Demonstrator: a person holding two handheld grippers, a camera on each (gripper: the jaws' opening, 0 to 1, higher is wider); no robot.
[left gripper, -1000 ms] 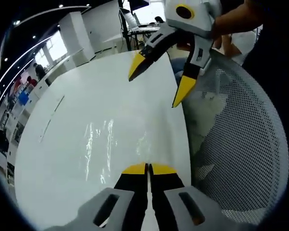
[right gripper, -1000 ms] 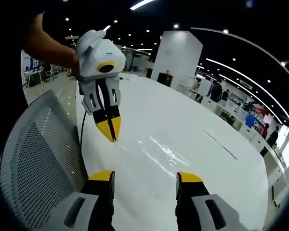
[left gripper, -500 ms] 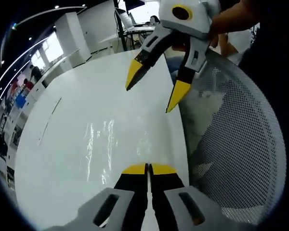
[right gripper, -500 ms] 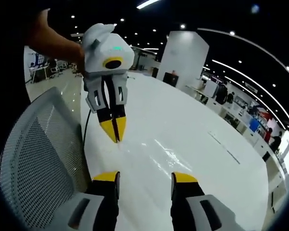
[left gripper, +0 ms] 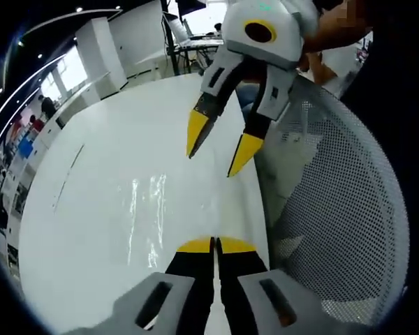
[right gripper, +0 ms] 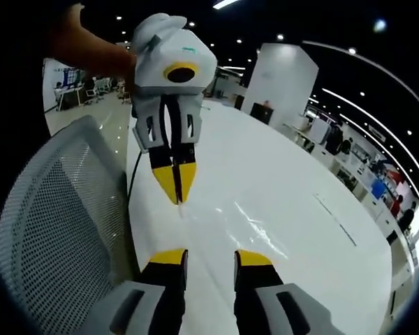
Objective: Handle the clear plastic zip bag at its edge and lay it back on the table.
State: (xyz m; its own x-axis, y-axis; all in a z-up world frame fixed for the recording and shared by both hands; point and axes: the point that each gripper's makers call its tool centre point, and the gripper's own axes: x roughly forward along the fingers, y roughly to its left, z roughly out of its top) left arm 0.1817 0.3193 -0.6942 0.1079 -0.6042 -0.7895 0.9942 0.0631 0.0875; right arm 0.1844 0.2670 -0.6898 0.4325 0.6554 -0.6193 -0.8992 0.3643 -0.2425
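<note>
The clear plastic zip bag point(left gripper: 148, 209) lies flat on the white table point(left gripper: 98, 153) and shows mostly as glare streaks; its shine point(right gripper: 257, 229) also appears in the right gripper view. My left gripper point(left gripper: 213, 243) is shut, with its yellow tips low at the bag's near edge. I cannot tell whether film is pinched between them. In the right gripper view the left gripper point(right gripper: 176, 187) points down at the table. My right gripper point(right gripper: 211, 257) is open with a narrow gap. Seen from the left gripper view, the right gripper point(left gripper: 220, 149) hovers above the bag's far side.
A grey mesh chair back point(left gripper: 342, 209) stands right against the table's edge point(right gripper: 49, 230). A person's hand point(right gripper: 91, 52) holds the left gripper. An open office with desks, a white column point(right gripper: 283, 77) and ceiling lights lies behind.
My right gripper's jaws have narrowed their gap and it has come closer to the left gripper and lower over the bag. The left gripper stays shut in place.
</note>
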